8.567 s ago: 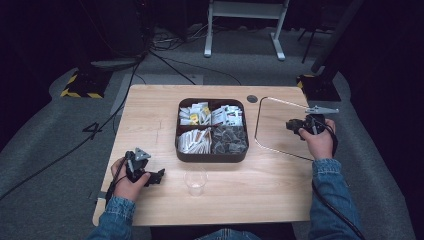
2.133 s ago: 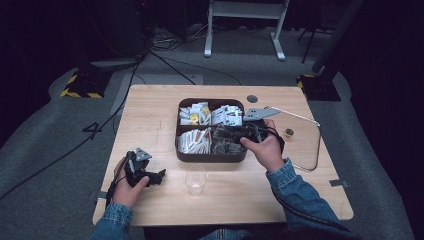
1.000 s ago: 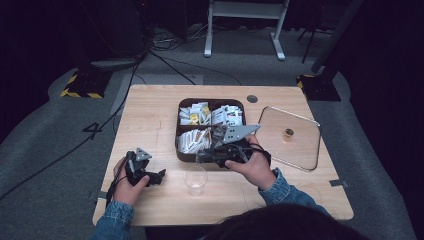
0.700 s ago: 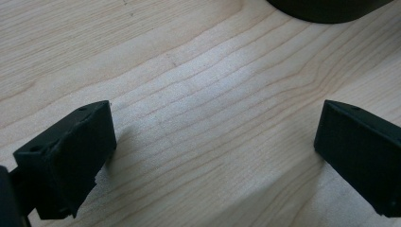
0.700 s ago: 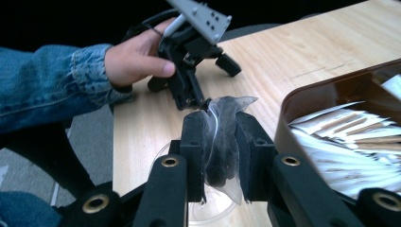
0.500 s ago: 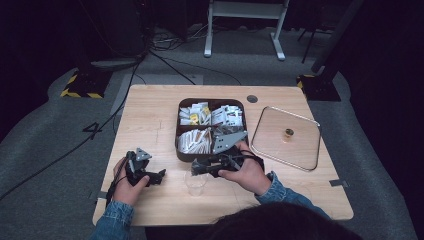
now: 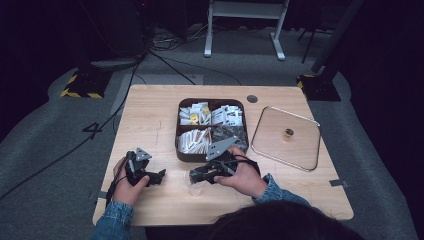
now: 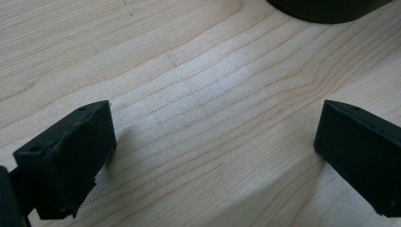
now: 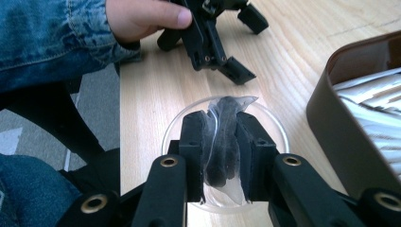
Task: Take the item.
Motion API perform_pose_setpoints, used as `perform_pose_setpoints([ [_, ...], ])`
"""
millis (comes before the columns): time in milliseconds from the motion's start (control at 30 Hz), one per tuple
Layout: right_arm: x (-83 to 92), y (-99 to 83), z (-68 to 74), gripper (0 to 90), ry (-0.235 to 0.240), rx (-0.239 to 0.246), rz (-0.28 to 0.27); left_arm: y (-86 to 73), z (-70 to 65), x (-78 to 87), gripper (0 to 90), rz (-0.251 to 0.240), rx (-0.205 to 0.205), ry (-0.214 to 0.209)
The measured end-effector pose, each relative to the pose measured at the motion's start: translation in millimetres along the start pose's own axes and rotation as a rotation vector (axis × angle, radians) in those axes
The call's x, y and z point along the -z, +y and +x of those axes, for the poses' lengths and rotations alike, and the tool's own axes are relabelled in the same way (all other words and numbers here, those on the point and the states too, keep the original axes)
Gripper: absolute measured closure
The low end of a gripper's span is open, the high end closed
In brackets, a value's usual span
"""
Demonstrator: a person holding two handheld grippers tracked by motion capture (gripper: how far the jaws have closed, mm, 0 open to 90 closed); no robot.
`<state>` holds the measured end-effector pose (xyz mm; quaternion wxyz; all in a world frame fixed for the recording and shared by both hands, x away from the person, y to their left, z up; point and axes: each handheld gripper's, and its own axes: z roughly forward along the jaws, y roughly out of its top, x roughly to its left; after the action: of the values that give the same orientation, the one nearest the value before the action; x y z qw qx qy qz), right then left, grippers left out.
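We hold the right tool clenched on a dark clear packet over the glass near the worktop's front edge, ready to drop it in; left tool rests released.

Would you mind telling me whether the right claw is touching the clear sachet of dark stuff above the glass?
Touching. In the right gripper view the right claw has both pads pressed against the clear sachet, pinching it above the glass.

A dark recording studio: floor cables, stand legs, hazard-taped base.
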<state>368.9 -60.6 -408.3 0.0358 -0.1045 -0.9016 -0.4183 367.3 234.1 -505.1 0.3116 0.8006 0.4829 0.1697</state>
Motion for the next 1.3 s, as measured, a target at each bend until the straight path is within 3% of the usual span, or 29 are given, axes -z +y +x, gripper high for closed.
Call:
perform_pose_setpoints([
  [200, -3.0, -0.9, 0.1, 62.8, 0.002, -0.008, 0.003, 0.0, 0.0, 0.0, 0.2, 0.0, 0.0, 0.0],
  [667, 1.3, -2.1, -6.8, 53.6, -0.014, -0.032, -0.044, 0.5, 0.8, -0.6, 0.3, -0.003, -0.007, -0.001],
  [867, 9.8, -2.5, -11.5, 49.1, -0.049, -0.032, -0.108, 0.5, 0.9, -0.5, 0.3, -0.003, -0.006, -0.001],
  [1100, 28.7, -1.6, -23.0, 47.1, -0.102, -0.07, -0.182, 0.3, 0.9, -0.4, 0.5, -0.004, -0.002, -0.004],
  [1300, 50.5, -3.7, -35.5, 46.2, -0.184, -0.111, -0.243, 0.4, 0.9, -0.4, 0.5, -0.004, -0.003, -0.004],
])
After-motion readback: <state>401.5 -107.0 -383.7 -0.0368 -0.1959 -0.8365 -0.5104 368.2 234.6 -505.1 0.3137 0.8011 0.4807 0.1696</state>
